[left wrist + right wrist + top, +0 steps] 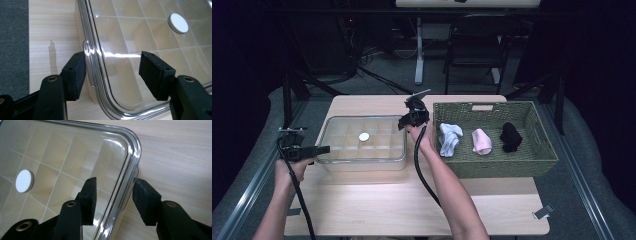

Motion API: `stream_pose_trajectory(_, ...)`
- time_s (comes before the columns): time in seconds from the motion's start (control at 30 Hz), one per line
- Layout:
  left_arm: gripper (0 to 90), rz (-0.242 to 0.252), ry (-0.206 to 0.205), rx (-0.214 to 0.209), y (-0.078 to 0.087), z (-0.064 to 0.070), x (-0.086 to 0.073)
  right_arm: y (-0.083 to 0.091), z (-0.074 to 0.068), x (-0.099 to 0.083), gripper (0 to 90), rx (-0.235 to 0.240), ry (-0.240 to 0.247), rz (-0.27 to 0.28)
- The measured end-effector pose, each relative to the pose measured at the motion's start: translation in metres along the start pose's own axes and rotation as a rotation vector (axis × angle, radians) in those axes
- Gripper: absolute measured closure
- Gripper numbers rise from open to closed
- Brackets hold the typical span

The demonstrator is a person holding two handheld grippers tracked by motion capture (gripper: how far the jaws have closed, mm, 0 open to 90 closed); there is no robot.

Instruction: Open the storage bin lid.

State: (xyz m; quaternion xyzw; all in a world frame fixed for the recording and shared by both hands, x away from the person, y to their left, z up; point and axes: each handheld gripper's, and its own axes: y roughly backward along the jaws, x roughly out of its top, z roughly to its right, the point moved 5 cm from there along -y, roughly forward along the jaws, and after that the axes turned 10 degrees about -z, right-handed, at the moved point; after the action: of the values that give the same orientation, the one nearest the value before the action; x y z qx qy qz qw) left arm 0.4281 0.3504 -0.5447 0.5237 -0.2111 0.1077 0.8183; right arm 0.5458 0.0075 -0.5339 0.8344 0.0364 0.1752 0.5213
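A clear plastic box (362,142) with a clear lid (125,50) sits on the wooden table; a white round disc (364,136) lies on the lid. My left gripper (323,149) is open at the box's left front corner, its jaws either side of the lid's rim (91,65). My right gripper (406,120) is open at the box's right far corner, jaws straddling the lid's rim (125,195). The white disc (178,23) (24,180) shows in both gripper views.
A green woven basket (532,160) stands right of the box and holds a white sock (449,138), a pink sock (481,141) and a black sock (510,136). A small grey clip (543,211) lies near the table's front right corner. A chair (474,45) stands beyond the table.
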Motion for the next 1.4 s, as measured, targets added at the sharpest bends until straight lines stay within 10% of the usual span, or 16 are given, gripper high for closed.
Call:
stream_pose_trajectory(0.6,48.8,0.029,0.069,-0.048,0.002,-0.009,-0.003,0.013,-0.002,-0.005,64.7,0.062,0.004,0.044)
stream_pose_trajectory(1.4,59.2,0.146,0.05,-0.027,0.032,0.003,-0.001,0.053,-0.01,-0.024,73.6,0.171,0.062,0.185)
